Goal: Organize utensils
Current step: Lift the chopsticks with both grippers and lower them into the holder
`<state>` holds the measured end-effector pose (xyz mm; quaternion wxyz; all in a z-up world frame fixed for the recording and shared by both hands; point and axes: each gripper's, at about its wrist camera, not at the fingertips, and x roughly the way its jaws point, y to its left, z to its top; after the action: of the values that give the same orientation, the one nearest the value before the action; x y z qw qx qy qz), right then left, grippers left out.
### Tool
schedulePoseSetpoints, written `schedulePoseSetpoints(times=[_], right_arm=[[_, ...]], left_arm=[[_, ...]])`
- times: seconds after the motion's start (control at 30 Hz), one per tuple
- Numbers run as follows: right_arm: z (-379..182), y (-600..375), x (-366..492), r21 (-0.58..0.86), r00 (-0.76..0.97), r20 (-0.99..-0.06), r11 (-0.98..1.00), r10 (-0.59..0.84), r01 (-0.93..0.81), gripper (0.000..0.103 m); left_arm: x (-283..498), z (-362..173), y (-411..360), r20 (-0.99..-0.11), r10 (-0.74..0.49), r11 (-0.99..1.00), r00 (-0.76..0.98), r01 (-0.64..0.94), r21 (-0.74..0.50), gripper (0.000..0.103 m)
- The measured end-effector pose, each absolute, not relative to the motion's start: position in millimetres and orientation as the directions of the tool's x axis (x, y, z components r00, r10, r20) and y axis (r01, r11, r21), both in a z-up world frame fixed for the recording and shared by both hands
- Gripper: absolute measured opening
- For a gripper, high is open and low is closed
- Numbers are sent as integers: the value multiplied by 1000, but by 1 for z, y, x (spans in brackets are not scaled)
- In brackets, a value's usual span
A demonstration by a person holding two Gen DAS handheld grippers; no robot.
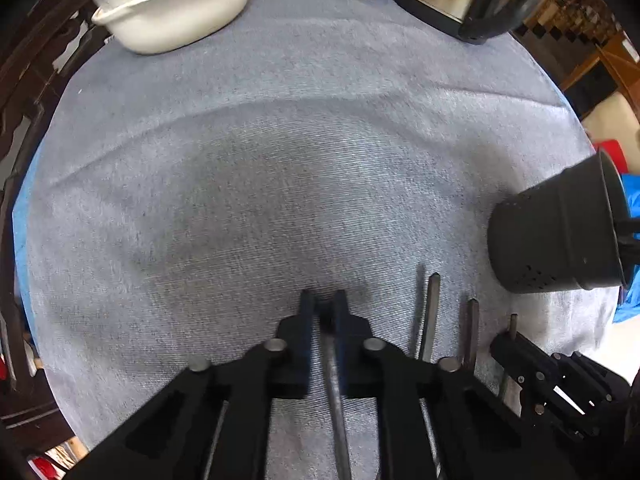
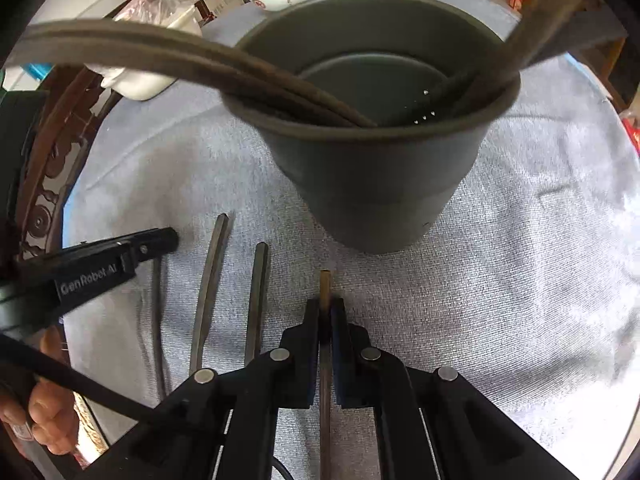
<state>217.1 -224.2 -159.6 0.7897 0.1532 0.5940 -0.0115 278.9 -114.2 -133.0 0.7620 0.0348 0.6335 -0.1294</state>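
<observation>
Chopsticks lie in a row on the grey cloth of the bench (image 2: 520,280), and each hand-held gripper is clamped on one: the left hand-held gripper (image 1: 324,312) pinches a dark stick (image 1: 334,392), the right hand-held gripper (image 2: 325,320) a brownish stick (image 2: 325,286). Two loose chopsticks (image 2: 208,280) rest between them. Just beyond stands the dark holder (image 2: 372,184), apparently already carrying several. Pick-up is in hand; next, lift each stick, tip it upright and drop it inside.

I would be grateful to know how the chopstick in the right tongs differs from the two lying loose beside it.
The held chopstick is brownish and clamped by the right tongs; the two loose chopsticks are dark grey and lie free on the cloth. All point toward the holder.
</observation>
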Motion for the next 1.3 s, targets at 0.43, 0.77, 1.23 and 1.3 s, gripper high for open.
schedulePoseSetpoints(times=[0.43,0.77,1.23,1.3], right_arm=[[-97,-242,183,372,525,-812,919,254,132,6],[-21,-255,139,413,708,-657,909,257,53,5],[65,-267,103,394,865,-475,918,162,45,6],[75,-269,102,384,880,-454,922,138,53,6]], left_arm=[[218,-38,-73,-874,-290,949,390,237,-209,7],[181,57,-69,-736,-390,912,553,340,-228,6],[161,129,-80,-602,-481,873,637,412,-261,6],[159,141,-84,-577,-491,868,652,422,-261,6]])
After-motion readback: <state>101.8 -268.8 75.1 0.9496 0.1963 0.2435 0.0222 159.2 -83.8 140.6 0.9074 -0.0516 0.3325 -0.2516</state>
